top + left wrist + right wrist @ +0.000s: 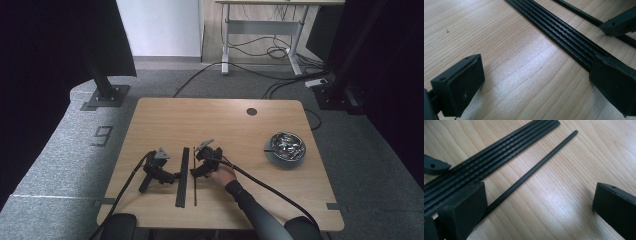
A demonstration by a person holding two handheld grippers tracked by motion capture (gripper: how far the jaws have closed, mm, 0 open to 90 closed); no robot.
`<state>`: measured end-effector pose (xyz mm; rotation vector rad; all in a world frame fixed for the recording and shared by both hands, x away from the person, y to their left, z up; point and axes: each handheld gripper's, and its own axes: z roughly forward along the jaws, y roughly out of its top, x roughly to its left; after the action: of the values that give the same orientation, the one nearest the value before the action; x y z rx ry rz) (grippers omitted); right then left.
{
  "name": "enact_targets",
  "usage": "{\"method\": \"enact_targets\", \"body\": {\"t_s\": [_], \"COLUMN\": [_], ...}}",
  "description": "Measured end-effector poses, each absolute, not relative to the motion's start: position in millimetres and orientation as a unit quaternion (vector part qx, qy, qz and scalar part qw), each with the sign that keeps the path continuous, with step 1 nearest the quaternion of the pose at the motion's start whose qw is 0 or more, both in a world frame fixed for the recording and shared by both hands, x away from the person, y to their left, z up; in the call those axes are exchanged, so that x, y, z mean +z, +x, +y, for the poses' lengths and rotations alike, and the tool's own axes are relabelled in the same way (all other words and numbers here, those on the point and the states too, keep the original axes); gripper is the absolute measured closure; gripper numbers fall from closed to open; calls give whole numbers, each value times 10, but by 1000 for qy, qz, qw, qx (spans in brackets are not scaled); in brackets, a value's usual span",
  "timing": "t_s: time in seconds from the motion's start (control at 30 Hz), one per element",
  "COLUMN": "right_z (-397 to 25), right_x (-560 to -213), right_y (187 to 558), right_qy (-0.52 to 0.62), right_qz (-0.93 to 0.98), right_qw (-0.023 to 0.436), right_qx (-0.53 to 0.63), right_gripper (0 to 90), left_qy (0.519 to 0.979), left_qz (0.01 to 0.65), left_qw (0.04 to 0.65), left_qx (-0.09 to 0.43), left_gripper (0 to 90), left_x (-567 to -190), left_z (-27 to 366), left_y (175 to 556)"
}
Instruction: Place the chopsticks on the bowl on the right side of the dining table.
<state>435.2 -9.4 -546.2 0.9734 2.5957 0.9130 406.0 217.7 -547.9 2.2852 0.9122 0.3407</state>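
Ribbed black strip (564, 32) (flat, matte), thin rod (534, 168) beside, on wood-grain table (165, 120).

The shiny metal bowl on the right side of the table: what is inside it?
In the high view, the shiny metal bowl on the light wooden table holds a heap of small silvery pieces, too small to identify. Whatever lies beneath the heap, and the bowl's bottom, is covered.

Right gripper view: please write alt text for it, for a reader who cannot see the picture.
A thin black rod lies alone on a light wooden table, running diagonally beside a bundle of similar black rods that touch each other. The right gripper is open, with one jaw by the lone rod's near end.
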Motion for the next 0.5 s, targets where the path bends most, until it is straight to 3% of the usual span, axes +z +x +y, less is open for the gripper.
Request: {"method": "enact_targets", "body": {"t_s": [0.5], "right_z": [-401], "right_x": [-5465], "right_y": [4361], "right_qy": [349], "right_qz": [877], "right_qw": [117], "right_qx": [307], "right_gripper": [0], "left_qy": [870], "left_qz": [349], "left_qw": [323], "left_qx": [129], "left_gripper": [0], "left_x": [-5480], "left_z": [2176], "left_y": [4058]}}
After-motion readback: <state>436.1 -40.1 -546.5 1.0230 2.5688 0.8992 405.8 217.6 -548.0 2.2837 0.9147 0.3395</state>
